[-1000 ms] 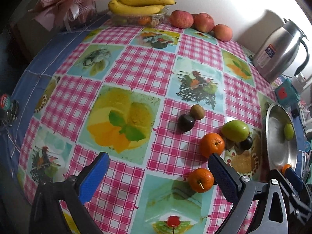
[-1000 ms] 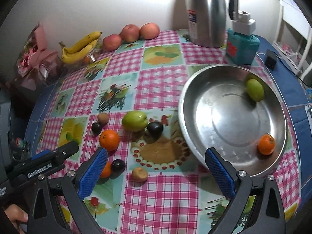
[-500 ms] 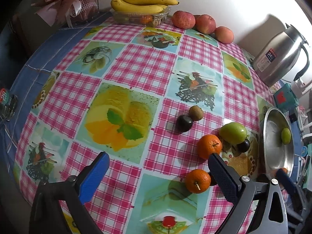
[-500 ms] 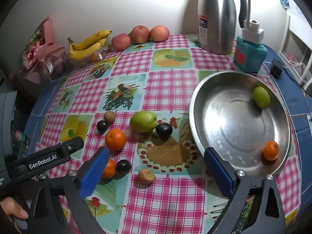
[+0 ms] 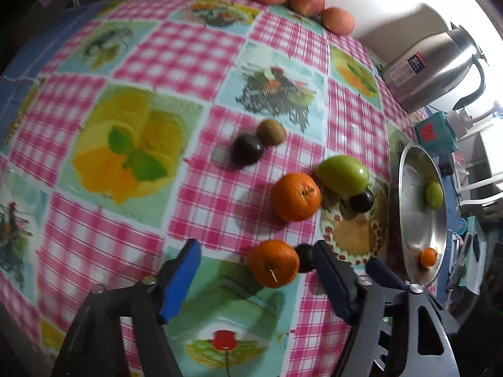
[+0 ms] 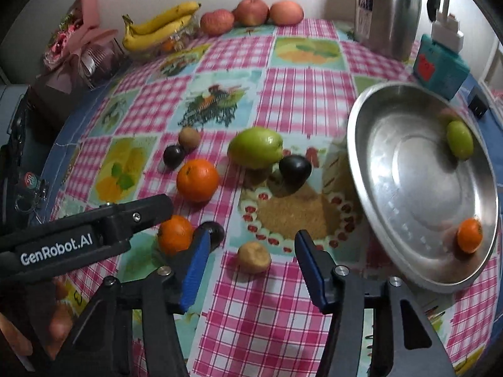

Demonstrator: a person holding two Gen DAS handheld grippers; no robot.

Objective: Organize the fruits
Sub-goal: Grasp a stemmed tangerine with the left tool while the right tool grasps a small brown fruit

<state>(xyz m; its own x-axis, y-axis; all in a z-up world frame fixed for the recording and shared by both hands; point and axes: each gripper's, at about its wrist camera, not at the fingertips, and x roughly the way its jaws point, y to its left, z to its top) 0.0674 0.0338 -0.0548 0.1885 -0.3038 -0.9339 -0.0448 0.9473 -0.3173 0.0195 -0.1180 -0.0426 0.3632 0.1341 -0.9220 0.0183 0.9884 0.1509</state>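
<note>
My left gripper (image 5: 254,249) hangs low over the checked cloth, its jaws closing. A small orange (image 5: 273,264) lies between the fingers, near the right one, with a gap on both sides. A dark plum (image 5: 304,257) touches that orange. My right gripper (image 6: 253,238) is also closing, and a small brown fruit (image 6: 254,257) sits untouched between its fingers. Farther off lie a bigger orange (image 6: 197,179), a green fruit (image 6: 255,147) and another plum (image 6: 295,168). The steel bowl (image 6: 408,172) on the right holds a green fruit (image 6: 459,139) and a small orange (image 6: 469,235).
A plum (image 5: 247,149) and a kiwi (image 5: 271,132) sit together mid-table. Bananas (image 6: 160,25) and three apples (image 6: 251,11) line the back wall beside a pink bouquet (image 6: 78,40). A steel kettle (image 6: 386,9) and a teal box (image 6: 440,69) stand behind the bowl.
Both grippers have sunk toward the table and tipped further down. Both pairs of jaws have narrowed, the left around the small orange, the right around the brown fruit.
</note>
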